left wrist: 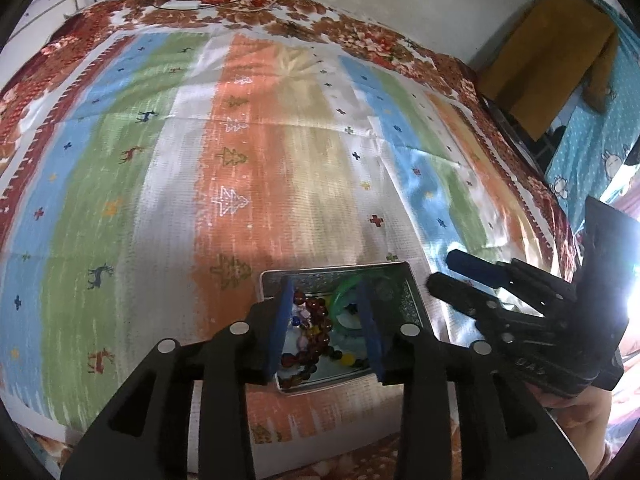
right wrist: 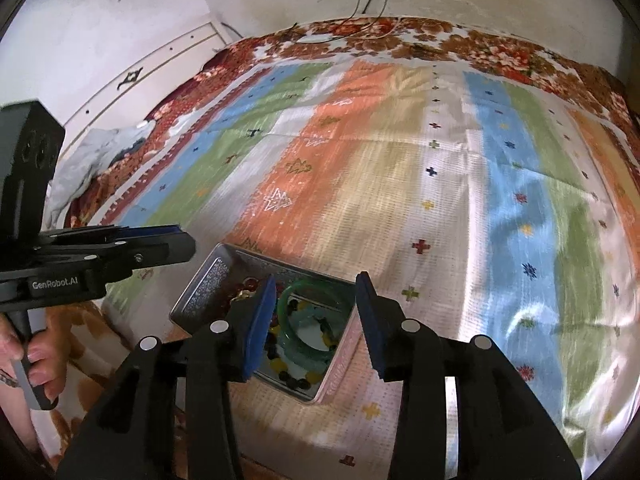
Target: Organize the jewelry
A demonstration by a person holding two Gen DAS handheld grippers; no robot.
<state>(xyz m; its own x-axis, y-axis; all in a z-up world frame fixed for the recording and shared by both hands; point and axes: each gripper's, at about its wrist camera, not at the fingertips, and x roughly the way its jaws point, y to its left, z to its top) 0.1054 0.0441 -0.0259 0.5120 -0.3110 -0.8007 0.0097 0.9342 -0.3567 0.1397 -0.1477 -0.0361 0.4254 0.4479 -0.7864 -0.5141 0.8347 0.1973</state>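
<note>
- your left gripper (left wrist: pixel 328 328) hangs over the tin, jaws partly apart, nothing between the pads.
- your right gripper (right wrist: pixel 316 320) likewise: part open, empty.
- metal tin (right wrist: pixel 200 292) sits on the striped cloth (left wrist: pixel 240 140), holding a green bangle (right wrist: pixel 308 308) and dark bead strands (left wrist: pixel 316 332).
- floral bedspread (right wrist: pixel 480 48) lies beyond.

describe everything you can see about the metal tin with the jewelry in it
The tin is a shallow rectangular tray of shiny silver metal with rounded corners and embossed-looking walls; its outer side looks pinkish in the right wrist view. It lies flat and open on the striped cloth near the front edge. Inside are a translucent green bangle, dark red-brown beads and some yellow, blue and black beads. No lid shows. Neither gripper visibly touches it; both hover over it with their jaws apart.
</note>
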